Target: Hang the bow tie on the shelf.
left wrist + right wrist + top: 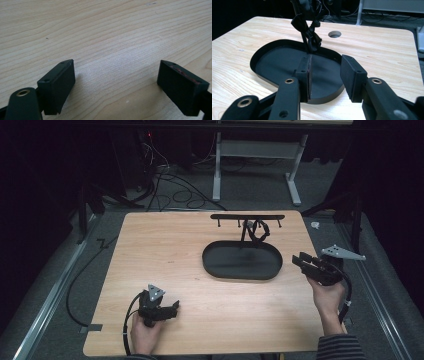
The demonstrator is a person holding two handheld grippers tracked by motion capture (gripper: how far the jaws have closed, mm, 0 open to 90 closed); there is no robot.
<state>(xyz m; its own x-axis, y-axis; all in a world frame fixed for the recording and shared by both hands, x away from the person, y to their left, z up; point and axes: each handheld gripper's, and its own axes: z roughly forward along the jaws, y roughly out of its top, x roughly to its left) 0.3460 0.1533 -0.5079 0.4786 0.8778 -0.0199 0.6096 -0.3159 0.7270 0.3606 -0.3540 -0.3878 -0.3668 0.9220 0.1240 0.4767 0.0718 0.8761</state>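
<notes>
The high view is dim around its edges: the floor and backdrop fall into near black, while the wooden table (165, 270) is evenly lit from above, brightest toward its middle. The black tray (242, 261) loses inner detail in shadow. In the left gripper view the wood grain is bright, soft shadows lie beneath the jaws, and the near parts blur. The right gripper view is sharper, its background dark.

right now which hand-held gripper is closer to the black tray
Right. The right hand-held gripper hovers just off the black tray's right end, jaws open toward it. The left hand-held gripper sits open nearer the table's front edge, farther off.
</notes>
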